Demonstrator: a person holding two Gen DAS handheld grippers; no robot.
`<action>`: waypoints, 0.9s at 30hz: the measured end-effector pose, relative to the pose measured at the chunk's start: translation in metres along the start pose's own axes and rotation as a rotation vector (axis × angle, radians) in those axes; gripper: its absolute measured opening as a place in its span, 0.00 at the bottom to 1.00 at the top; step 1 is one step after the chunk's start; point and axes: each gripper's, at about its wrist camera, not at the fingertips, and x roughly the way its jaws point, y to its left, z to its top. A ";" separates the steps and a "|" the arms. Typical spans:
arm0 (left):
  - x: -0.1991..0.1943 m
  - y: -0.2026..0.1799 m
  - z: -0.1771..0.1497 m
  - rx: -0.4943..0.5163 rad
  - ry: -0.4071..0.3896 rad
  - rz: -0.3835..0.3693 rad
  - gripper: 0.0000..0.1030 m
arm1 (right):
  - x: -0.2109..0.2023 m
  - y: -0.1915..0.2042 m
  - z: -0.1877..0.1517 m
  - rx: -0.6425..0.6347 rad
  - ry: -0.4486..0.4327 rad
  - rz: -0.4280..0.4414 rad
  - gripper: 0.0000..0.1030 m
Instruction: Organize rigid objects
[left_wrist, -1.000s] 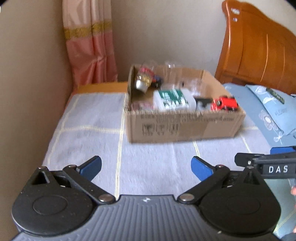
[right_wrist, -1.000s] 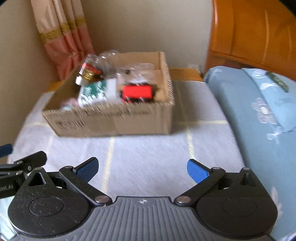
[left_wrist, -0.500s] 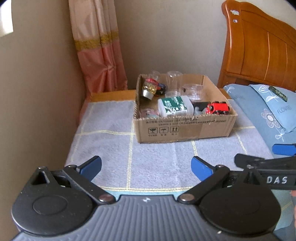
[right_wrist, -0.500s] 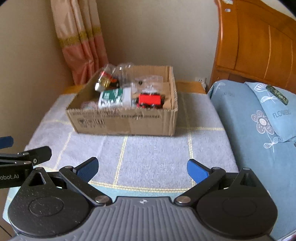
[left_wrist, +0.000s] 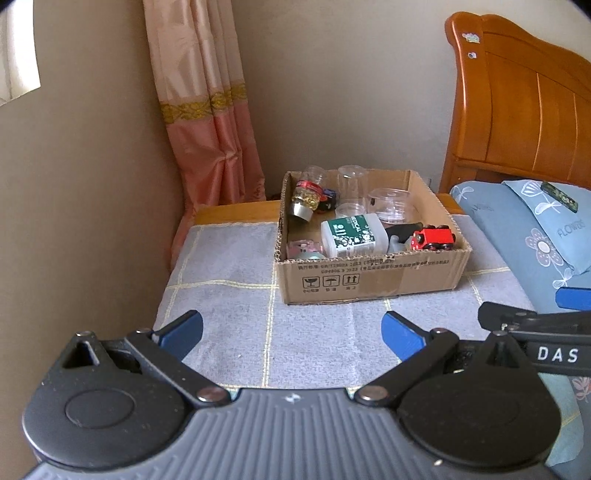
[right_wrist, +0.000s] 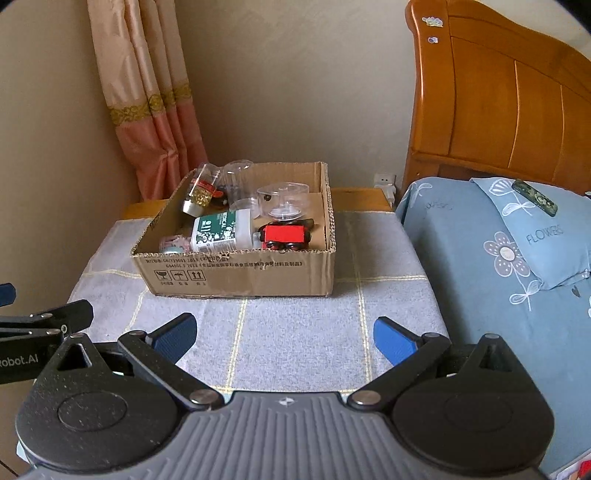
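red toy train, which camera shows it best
The left wrist view: the red toy train shows its side and face at the cardboard box's near corner. The right wrist view shows it side-on, its lower part behind the box wall.

A brown corrugated cardboard box (left_wrist: 369, 282) with black printed symbols sits on a grey towel-like cloth (left_wrist: 236, 258) crossed by pale yellow lines. Inside are a red toy train with black wheels (right_wrist: 285, 236) and a white bottle with a green patterned label (right_wrist: 221, 230). The salmon-pink curtain (left_wrist: 207, 122) carries a gold patterned band; the blue pillow (right_wrist: 532, 229) bears white flowers.
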 end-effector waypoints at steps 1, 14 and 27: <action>0.000 0.000 0.000 0.001 0.000 -0.003 0.99 | 0.000 0.001 0.000 -0.002 0.000 -0.001 1.00; -0.005 0.000 0.000 0.001 -0.004 -0.008 0.99 | -0.001 0.003 0.000 0.002 -0.005 -0.001 1.00; -0.005 -0.001 0.001 -0.001 -0.009 -0.013 0.99 | -0.003 0.002 0.000 0.000 -0.010 -0.005 1.00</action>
